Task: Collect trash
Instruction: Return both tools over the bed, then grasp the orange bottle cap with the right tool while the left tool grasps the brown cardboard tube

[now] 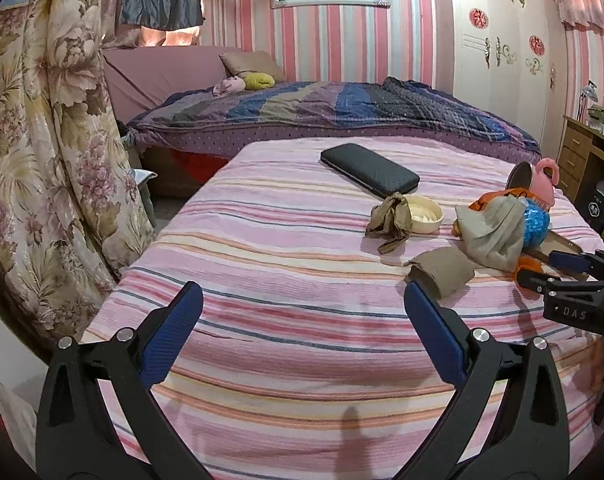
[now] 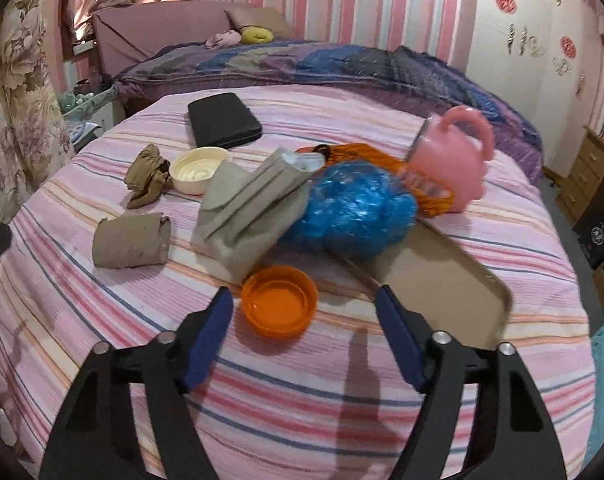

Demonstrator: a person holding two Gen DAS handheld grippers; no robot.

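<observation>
On the striped bench (image 2: 102,340) all trash lies uncollected: orange lid (image 2: 279,300) just ahead of the empty, parted right claw (image 2: 304,300); left claw (image 1: 302,292) spread, empty.

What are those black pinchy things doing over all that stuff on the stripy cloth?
A person holds a pincher tool in each hand and is tidying up trash. The right gripper is open, with its fingers just short of the orange lid, not touching it yet. The left gripper is open too and holds nothing; the cardboard tube lies just ahead of it. The blue plastic bag, grey cloth and pink mug lie untouched on the striped cloth.
</observation>
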